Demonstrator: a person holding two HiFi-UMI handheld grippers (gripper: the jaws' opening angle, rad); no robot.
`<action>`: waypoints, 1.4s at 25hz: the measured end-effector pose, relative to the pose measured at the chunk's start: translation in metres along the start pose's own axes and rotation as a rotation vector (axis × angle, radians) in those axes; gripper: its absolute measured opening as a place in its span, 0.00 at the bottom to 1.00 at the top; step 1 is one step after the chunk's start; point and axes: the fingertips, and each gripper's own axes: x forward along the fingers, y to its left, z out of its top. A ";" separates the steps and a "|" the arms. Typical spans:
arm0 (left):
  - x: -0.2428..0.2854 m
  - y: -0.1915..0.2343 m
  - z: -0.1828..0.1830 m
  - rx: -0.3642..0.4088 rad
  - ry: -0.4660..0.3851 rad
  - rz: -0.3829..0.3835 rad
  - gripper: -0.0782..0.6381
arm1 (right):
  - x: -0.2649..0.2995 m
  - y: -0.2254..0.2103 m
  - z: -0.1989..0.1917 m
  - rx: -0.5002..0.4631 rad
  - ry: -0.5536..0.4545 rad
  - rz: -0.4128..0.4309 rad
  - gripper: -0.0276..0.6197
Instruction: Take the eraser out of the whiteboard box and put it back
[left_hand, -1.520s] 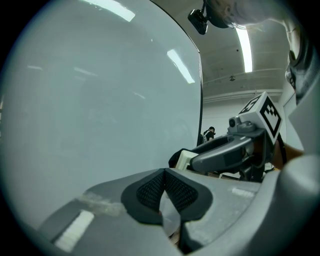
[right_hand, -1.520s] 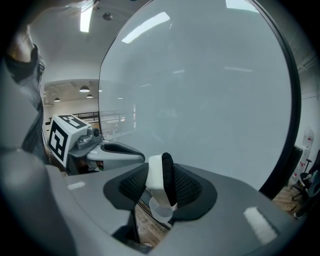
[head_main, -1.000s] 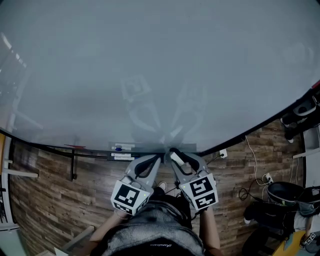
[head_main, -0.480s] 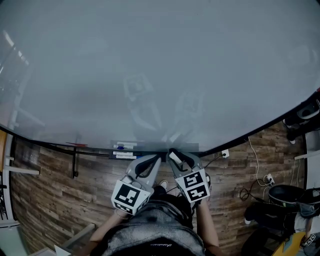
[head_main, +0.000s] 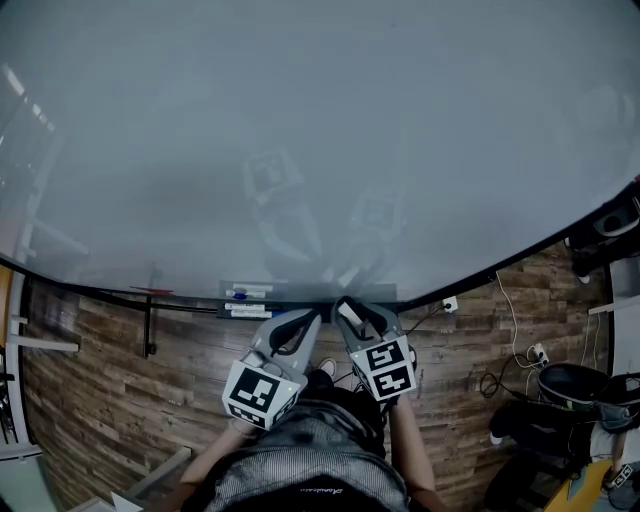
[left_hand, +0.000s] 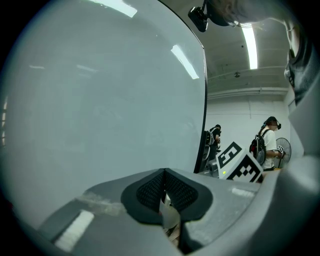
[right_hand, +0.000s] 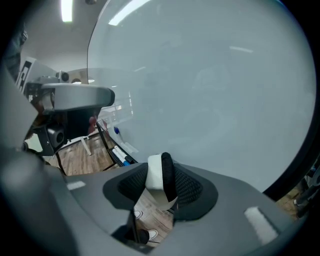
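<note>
Eraser (right_hand: 161, 179), white and black, pinched between our right gripper (head_main: 352, 304) pads, near the whiteboard (head_main: 300, 120), our left gripper (left_hand: 164, 175) alongside, jaws together.

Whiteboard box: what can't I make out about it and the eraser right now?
- Whiteboard box: head view, small and dark; the right gripper overlaps it.
- Eraser: right gripper view, lower end hidden by the pads.
- Markers: right gripper view, too small to read.
</note>
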 end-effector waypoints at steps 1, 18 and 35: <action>0.000 0.000 0.000 -0.001 0.001 -0.001 0.12 | -0.001 0.000 0.000 0.000 -0.002 0.000 0.30; 0.005 -0.006 -0.002 -0.010 0.006 -0.041 0.12 | -0.029 0.010 0.022 0.007 -0.161 -0.043 0.28; -0.005 -0.016 0.034 -0.025 -0.083 -0.044 0.12 | -0.085 0.049 0.109 -0.040 -0.542 -0.033 0.05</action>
